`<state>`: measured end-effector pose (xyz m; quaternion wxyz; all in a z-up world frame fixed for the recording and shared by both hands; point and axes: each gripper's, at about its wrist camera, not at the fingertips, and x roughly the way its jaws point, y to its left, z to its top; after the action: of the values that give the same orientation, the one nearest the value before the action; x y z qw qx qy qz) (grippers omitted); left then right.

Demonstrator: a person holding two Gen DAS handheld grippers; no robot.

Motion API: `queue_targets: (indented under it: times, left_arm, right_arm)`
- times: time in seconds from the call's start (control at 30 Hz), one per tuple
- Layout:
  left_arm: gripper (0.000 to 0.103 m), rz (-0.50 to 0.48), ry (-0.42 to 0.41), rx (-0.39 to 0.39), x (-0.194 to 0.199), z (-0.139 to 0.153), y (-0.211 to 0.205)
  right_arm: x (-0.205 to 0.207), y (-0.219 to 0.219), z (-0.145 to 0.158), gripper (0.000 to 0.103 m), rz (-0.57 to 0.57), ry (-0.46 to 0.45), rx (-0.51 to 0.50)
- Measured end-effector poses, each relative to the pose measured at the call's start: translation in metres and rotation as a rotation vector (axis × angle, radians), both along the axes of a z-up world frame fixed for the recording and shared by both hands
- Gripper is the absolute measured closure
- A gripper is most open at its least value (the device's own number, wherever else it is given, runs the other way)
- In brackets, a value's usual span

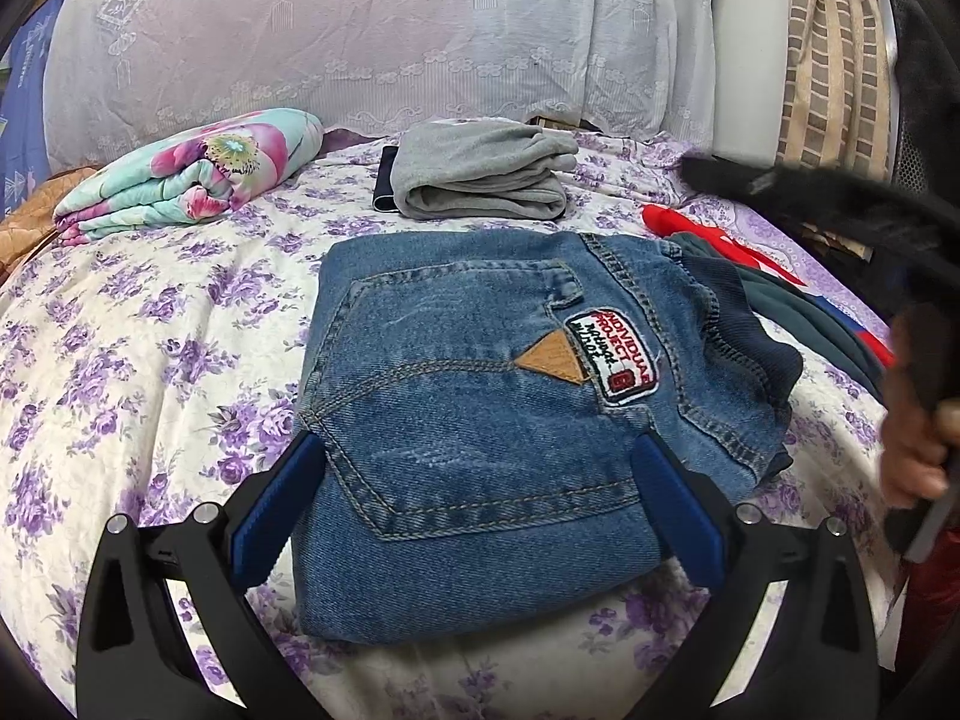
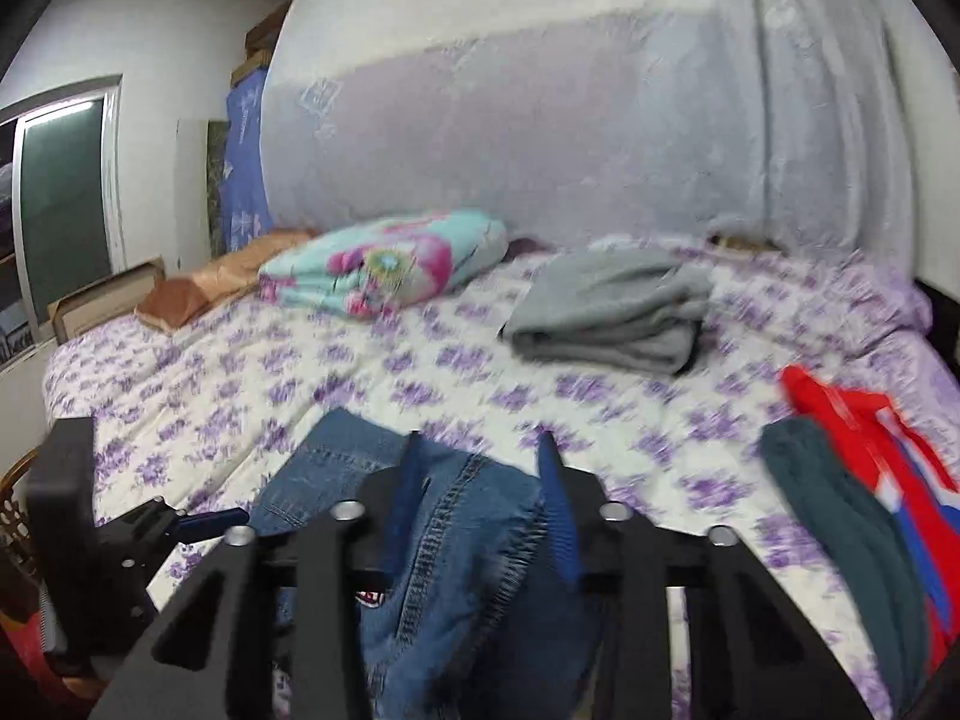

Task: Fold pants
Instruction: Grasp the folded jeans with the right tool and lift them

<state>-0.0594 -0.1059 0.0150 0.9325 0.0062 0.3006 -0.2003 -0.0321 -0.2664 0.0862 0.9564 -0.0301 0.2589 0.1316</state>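
Note:
The blue denim pants (image 1: 480,408) lie folded into a compact block on the floral bedsheet (image 1: 150,360), back pocket and patch facing up. My left gripper (image 1: 480,450) is open, its blue fingers (image 1: 672,492) straddling the near end of the fold. In the right wrist view, my right gripper (image 2: 483,450) is open above the pants (image 2: 456,570), near their waistband end. That view is blurred. The left gripper also shows at the left of the right wrist view (image 2: 198,525).
Folded grey pants (image 1: 480,174) and a floral folded blanket (image 1: 192,174) lie farther back on the bed. A dark green and red garment pile (image 2: 870,510) lies to the right. A lace-covered headboard (image 1: 360,30) stands behind. A hand (image 1: 912,438) shows at right.

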Motion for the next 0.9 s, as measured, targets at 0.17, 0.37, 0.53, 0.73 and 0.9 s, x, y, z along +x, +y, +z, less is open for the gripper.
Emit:
queue_targets:
  times: [0.17, 0.37, 0.53, 0.73, 0.9]
  left_arm:
    - [0.004, -0.004, -0.006, 0.008, -0.001, 0.0, -0.003]
    - [0.004, 0.001, -0.009, -0.016, -0.003, 0.002, 0.002]
    - [0.004, 0.053, 0.003, -0.089, 0.013, 0.02, 0.032]
    - [0.004, 0.1, 0.062, -0.151, 0.058, 0.044, 0.049]
    - [0.004, 0.032, 0.103, 0.01, 0.082, -0.001, 0.014]
  right_arm:
    - [0.019, 0.001, -0.047, 0.068, -0.027, 0.055, -0.052]
    - [0.013, 0.011, -0.049, 0.066, -0.048, 0.021, -0.1]
    - [0.012, 0.0, -0.046, 0.066, -0.038, 0.03, -0.054]
    - [0.013, -0.001, -0.046, 0.065, -0.032, 0.031, -0.042]
    - [0.012, 0.008, -0.045, 0.045, 0.008, 0.031, -0.068]
